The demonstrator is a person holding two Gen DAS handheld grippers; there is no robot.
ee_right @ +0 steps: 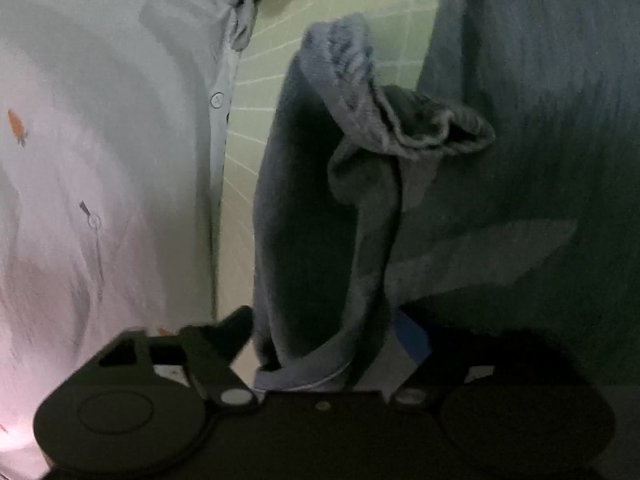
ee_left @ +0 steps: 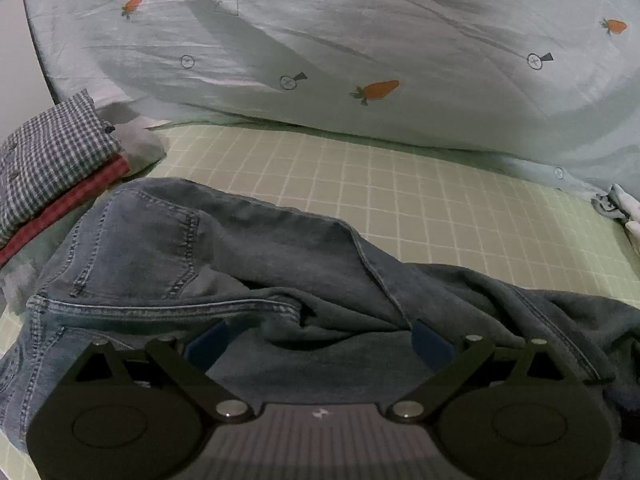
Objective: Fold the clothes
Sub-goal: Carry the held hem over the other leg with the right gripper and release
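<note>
Two grippers in play, both at the jeans (ee_left: 248, 264). Left gripper (ee_left: 320, 336) has jaws spread wide, blue pads at each side, denim bunched between and over them; pads not clearly pressing the cloth, so nothing gripped. Just past it the waistband and a back pocket with pale stitching lie crumpled on the green grid mat (ee_left: 420, 200). Left of the jeans, a folded stack: blue checked shirt (ee_left: 52, 160) on top of a red checked garment (ee_left: 68, 204), with a grey piece beside it. Beyond the mat, a pale blue sheet with carrot prints (ee_left: 360, 40) fills the back.

Right gripper (ee_right: 324, 340) is partly closed, one blue pad visible on the right, left finger dark and blurred. A twisted fold of the jeans (ee_right: 320, 220) runs down between the fingers; frame is motion-blurred, cannot tell if pads actually pinch it. A cuff or hem end curls open above. More dark denim covers the right side. Strip of the grid mat (ee_right: 248, 92) shows left of the fold, then the carrot sheet (ee_right: 100, 120) edge with a button.
</note>
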